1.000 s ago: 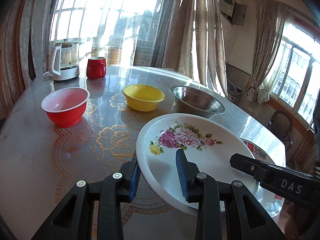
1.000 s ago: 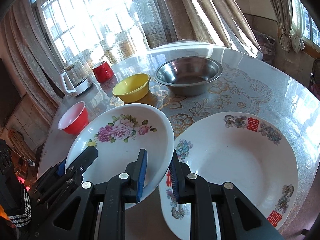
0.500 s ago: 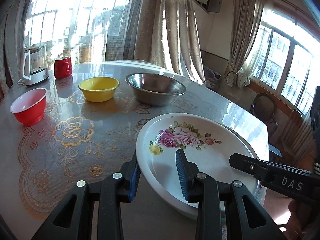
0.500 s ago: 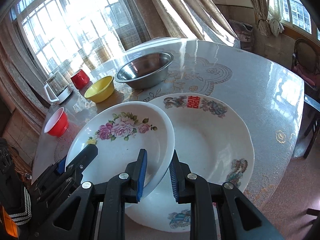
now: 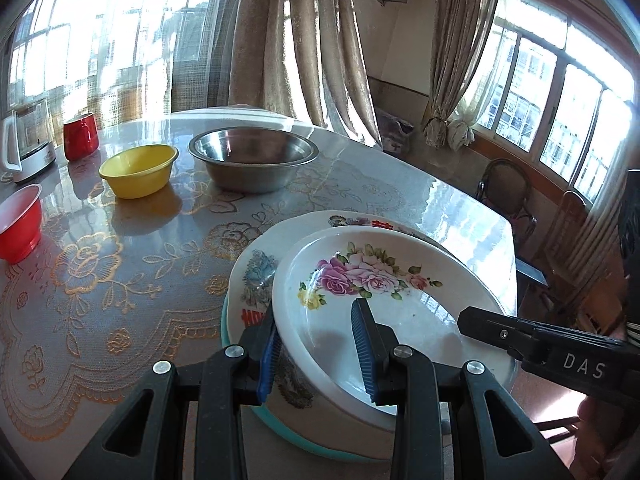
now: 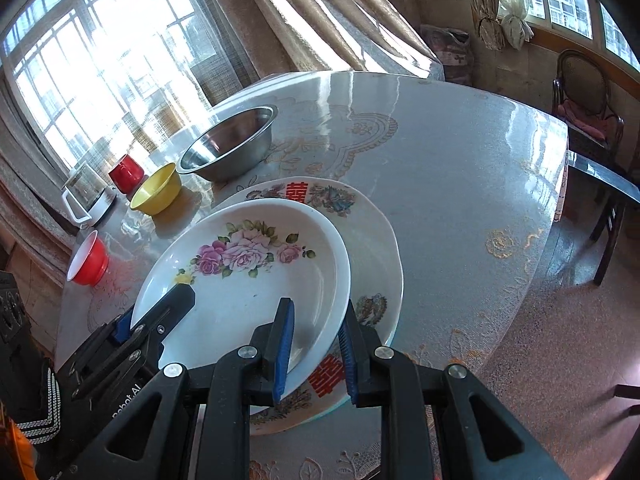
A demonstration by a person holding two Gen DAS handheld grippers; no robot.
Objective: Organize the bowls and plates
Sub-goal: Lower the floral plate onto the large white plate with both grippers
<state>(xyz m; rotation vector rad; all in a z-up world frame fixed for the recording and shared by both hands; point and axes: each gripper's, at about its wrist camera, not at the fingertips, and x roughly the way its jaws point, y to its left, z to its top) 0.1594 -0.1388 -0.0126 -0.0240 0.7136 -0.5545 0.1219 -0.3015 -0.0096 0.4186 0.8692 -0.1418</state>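
A: State the condition of each hand-held gripper.

B: The left hand-held gripper is clamped on the near left rim of the rose plate, one blue pad inside the dish and one outside. The right hand-held gripper is clamped on the near right rim of the same plate, gripping in the same way. Both sets of jaws stand narrow, set by the thickness of the rim.

A: Location of the rose plate?

B: It sits above the larger plate with red characters, overlapping most of it. Whether the two plates touch cannot be told. The larger plate lies near the front edge of the bench.

A: Other items on the bench?

B: A steel bowl stands behind the plates. A yellow bowl is to its left, then a red bowl further left. A red mug and a kettle stand at the far left, beside the window.
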